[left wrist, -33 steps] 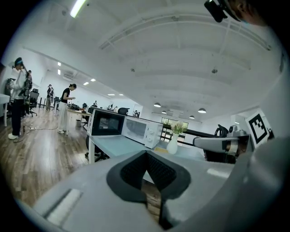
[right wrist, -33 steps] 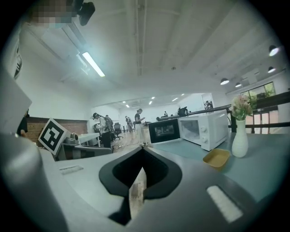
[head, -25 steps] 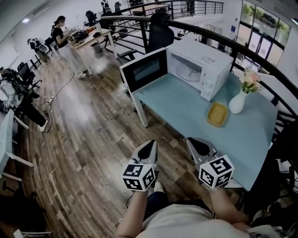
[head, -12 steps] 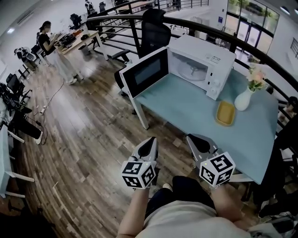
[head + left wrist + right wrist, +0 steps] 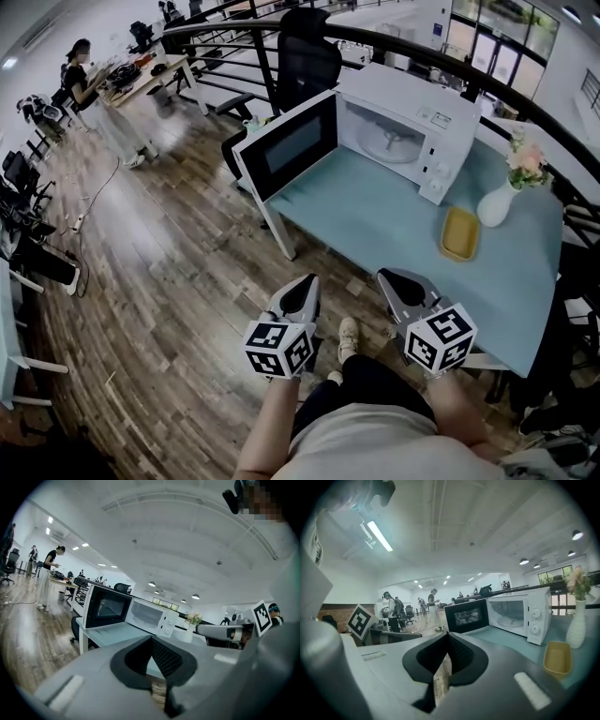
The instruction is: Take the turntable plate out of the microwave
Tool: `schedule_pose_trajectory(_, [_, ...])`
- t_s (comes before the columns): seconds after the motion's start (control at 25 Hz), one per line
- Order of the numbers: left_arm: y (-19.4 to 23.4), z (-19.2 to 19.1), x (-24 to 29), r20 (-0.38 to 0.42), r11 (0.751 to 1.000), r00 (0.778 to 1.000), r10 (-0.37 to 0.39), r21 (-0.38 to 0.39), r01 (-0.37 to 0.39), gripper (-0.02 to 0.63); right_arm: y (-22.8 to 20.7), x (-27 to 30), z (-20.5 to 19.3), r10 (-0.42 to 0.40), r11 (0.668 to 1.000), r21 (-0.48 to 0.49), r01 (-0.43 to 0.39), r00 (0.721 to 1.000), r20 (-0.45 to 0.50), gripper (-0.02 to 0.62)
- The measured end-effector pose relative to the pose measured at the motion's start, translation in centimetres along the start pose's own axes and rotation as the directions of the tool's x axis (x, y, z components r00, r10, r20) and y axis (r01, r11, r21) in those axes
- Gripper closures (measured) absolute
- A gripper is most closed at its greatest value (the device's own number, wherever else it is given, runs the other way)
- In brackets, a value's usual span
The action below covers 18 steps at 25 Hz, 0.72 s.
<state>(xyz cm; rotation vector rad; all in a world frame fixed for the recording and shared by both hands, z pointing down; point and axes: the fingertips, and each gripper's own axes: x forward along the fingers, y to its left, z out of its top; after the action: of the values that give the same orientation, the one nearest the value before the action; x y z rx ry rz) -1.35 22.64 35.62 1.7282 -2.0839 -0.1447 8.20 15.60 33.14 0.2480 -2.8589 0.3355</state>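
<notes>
The white microwave [image 5: 405, 117] stands on the light blue table [image 5: 375, 220] with its door [image 5: 286, 145] swung open to the left. Inside lies the round glass turntable plate [image 5: 389, 142], also seen in the right gripper view as the plate [image 5: 513, 619]. My left gripper [image 5: 305, 281] and right gripper [image 5: 394, 277] are side by side over the wood floor, short of the table's near edge and well away from the microwave. Both are shut and hold nothing. The left gripper view shows the microwave [image 5: 150, 616] ahead.
A yellow tray [image 5: 460, 233] and a white vase with flowers [image 5: 497, 202] sit on the table right of the microwave. A black office chair [image 5: 307, 61] and a railing stand behind it. A person [image 5: 89, 98] stands at a desk far left.
The table and microwave have drawn nearer and shifted in the head view as I walk toward them. Both grippers stay shut. A shoe now shows between my arms.
</notes>
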Motion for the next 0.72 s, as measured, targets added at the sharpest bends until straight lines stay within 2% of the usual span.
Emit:
schedule_pose_trajectory(0.28, [1.8, 1.8, 5.9, -0.016, 0.999, 0.999, -0.031, 0.022, 0.031, 0.606, -4.4, 4.7, 2.0, -0.005, 1.0, -0.016, 0.005, 1.0, 0.011, 0.572])
schedule_pose_trajectory(0.6, [3.6, 6.6, 12.6, 0.018, 0.998, 0.999, -0.05, 0.033, 0.05, 0.606, -9.2, 9.9, 5.8, 0.006, 0.999, -0.052, -0.005, 1.0, 0.008, 0.572])
schedule_pose_trajectory(0.72, [3.3, 7.7, 14.6, 0.009, 0.995, 0.998, -0.069, 0.076, 0.068, 0.606, -10.8, 11.0, 6.6, 0.009, 1.0, -0.03, -0.008, 1.0, 0.016, 0.572])
